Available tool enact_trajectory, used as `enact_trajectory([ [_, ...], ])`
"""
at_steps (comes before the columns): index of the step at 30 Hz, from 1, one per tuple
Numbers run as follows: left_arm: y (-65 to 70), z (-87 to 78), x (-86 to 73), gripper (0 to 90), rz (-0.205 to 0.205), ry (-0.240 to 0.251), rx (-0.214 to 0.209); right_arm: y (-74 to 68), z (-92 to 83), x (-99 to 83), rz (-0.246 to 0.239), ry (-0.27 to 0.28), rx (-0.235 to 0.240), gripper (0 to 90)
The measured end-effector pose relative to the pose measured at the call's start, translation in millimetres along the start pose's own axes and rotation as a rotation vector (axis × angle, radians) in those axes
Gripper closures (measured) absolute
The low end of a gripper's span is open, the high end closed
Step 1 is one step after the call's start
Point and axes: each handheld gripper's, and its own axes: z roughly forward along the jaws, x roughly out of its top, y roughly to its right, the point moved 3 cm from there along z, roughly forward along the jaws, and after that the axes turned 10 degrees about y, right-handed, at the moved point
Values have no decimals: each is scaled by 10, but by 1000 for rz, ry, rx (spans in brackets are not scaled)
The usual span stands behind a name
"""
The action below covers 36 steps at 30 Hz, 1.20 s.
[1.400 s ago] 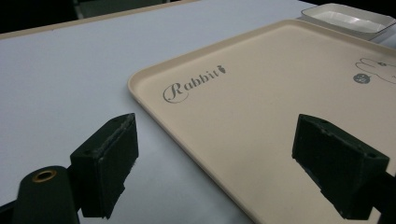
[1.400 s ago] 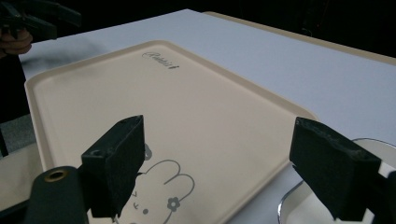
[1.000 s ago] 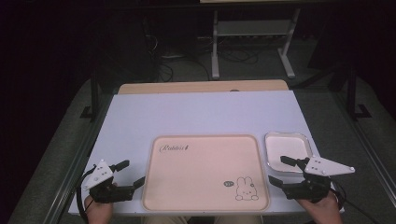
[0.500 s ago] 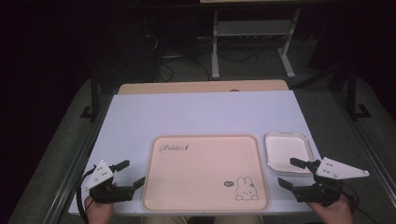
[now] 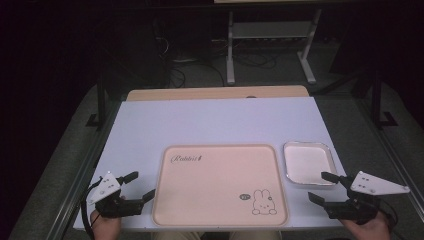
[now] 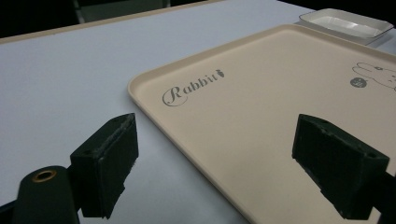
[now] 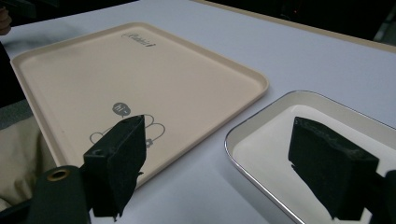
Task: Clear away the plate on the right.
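Observation:
A beige tray [image 5: 215,185] with a rabbit drawing and the word "Rabbit" lies at the front middle of the white table [image 5: 220,120], with nothing on it. To its right is a small white metal-rimmed tray [image 5: 308,163], also bare. My left gripper [image 5: 142,185] is open at the beige tray's front left corner; its own view has the jaws wide apart [image 6: 224,172] over that tray's edge [image 6: 154,107]. My right gripper [image 5: 319,186] is open just in front of the small tray; its jaws [image 7: 224,170] straddle the gap between the beige tray [image 7: 140,79] and the small tray [image 7: 261,121].
The table's back edge is a wooden strip [image 5: 215,93]. Behind it, a white metal stand [image 5: 270,35] and cables lie on a dark floor. Both hands sit at the table's front edge. The small tray [image 6: 345,23] appears far off in the left gripper view.
My right gripper has drifted right and slightly back toward the front edge, off the beige tray's corner. The left gripper has stayed put.

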Motion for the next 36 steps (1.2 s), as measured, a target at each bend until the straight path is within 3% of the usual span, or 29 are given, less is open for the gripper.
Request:
enact_trajectory([
  [21, -8, -11, 5, 140, -7, 7, 2, 293, -431, -94, 31, -37, -98, 199],
  [36, -20, -16, 6, 139, -10, 9, 5, 595, -542, -203, 85, -78, -162, 222],
])
